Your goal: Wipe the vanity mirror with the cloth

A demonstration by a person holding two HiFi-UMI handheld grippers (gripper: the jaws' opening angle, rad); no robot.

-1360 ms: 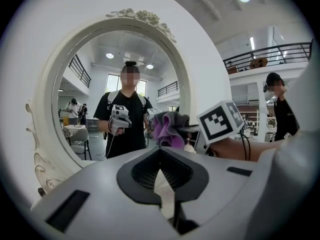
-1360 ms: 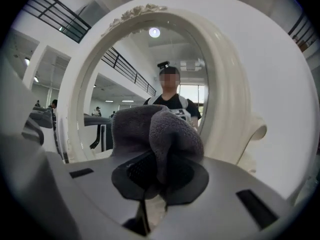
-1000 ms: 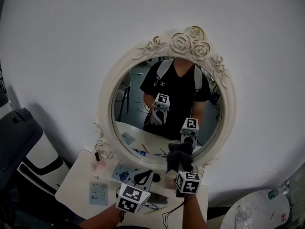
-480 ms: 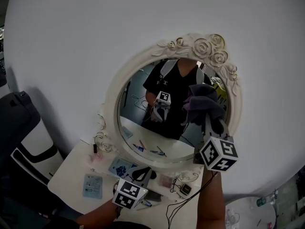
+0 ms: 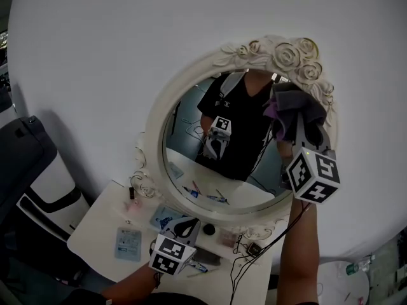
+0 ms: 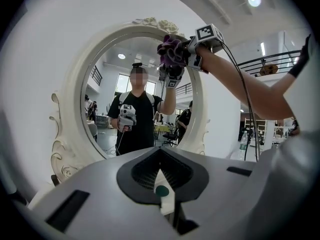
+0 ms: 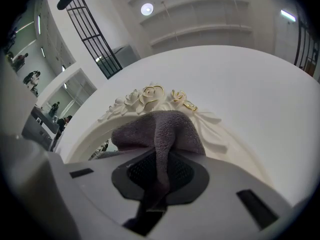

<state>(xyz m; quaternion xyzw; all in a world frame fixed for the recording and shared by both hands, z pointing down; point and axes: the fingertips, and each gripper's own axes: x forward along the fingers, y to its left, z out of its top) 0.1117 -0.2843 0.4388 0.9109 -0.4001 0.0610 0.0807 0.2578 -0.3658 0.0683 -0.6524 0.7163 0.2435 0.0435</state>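
Right gripper (image 5: 305, 135) risen to mirror (image 5: 191, 164) top | fingers pinch bunched grey cloth (image 5: 296, 103) | left gripper (image 5: 186, 224)'s fingers together

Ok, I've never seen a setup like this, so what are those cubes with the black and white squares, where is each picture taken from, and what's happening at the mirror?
There is no robot here. A person holds a two-jaw gripper in each hand, and the marker cubes are part of those grippers. One picture comes from a camera on the person's head, looking down. The other two come from cameras riding on each gripper. The right gripper is shut on a purple-grey cloth, held up at the upper right of the mirror. The left gripper is shut and empty, low over the table. On the table lie a blue packet, cables and other small things.
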